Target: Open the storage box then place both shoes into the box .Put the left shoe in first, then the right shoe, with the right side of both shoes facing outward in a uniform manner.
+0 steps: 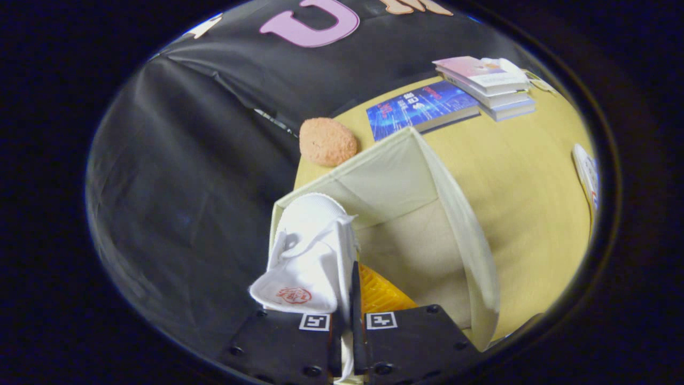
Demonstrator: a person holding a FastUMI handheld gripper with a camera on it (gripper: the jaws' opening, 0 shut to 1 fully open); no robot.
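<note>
Shoe (312, 251) is pinched by closed gripper (347, 299), hung over storage box (465, 224) left wall, toe pointed away.

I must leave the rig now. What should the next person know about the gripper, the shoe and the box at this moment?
Gripper: fingers nearly closed, pinching the white shoe by its side edge; the shoe is held up over the box's near wall.
Storage box: already open on the yellow table, nothing visible on its floor.
Done: box opened, one shoe picked up.
Left: lower this shoe in, then fetch the second one. I cannot tell which shoe this is; check its facing.
</note>
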